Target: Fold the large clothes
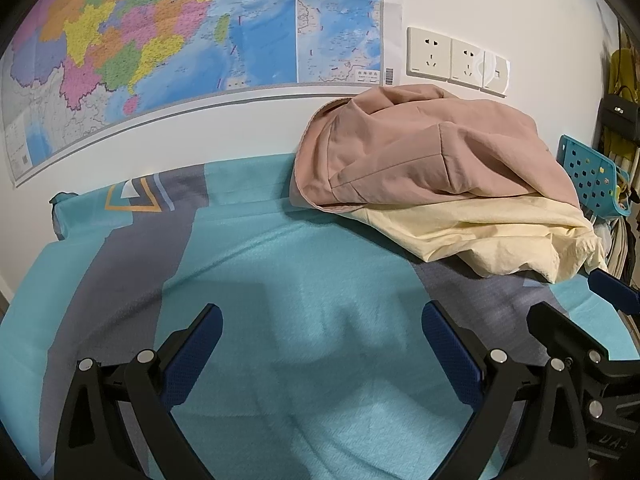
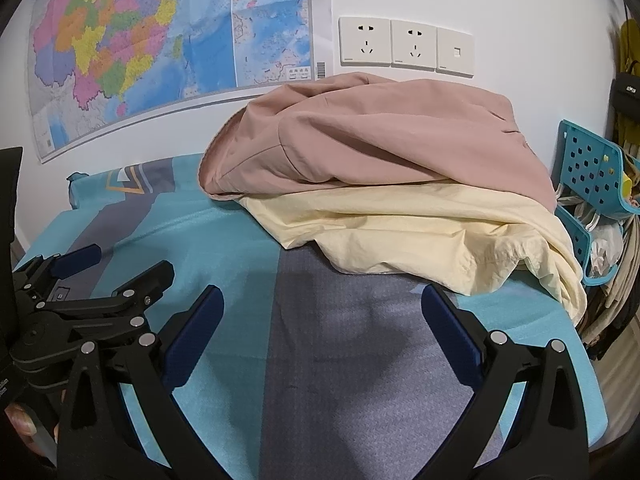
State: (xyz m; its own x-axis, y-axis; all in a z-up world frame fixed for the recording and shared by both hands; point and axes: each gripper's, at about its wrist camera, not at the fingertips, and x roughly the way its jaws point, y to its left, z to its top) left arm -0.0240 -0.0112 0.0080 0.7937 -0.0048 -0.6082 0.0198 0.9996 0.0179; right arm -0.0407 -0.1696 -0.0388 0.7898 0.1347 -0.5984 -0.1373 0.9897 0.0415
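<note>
The pink garment point(image 1: 420, 148) is lying bunched in a loose heap at the far right of the bed, right against the wall, and it is resting on top of a pale yellow garment point(image 1: 480, 236) whose crumpled edge is spilling out below it toward the near side and the right edge of the bed; in the right wrist view the same pink garment point(image 2: 372, 136) is sitting over the yellow one point(image 2: 420, 232), both unfolded and wrinkled; the bed sheet point(image 1: 280, 264), teal with grey bands and a small orange and white pattern near the far left corner, is lying bare in front of the heap; the left tongs point(image 1: 322, 344) are hanging over this bare sheet with their blue-padded fingers wide apart and gripping nothing, well short of the clothes; the right tongs point(image 2: 322, 324) are likewise spread apart and empty over a grey band of the sheet point(image 2: 340, 360), with the yellow hem just beyond their right finger; each pair is showing at the edge of the other's view, side by side; on the wall behind, a coloured map point(image 1: 160, 48) is hanging to the left and a row of white wall sockets point(image 2: 404, 42) is sitting just above the pink heap; a teal perforated basket point(image 2: 592, 176) is standing beside the bed at the right.
</note>
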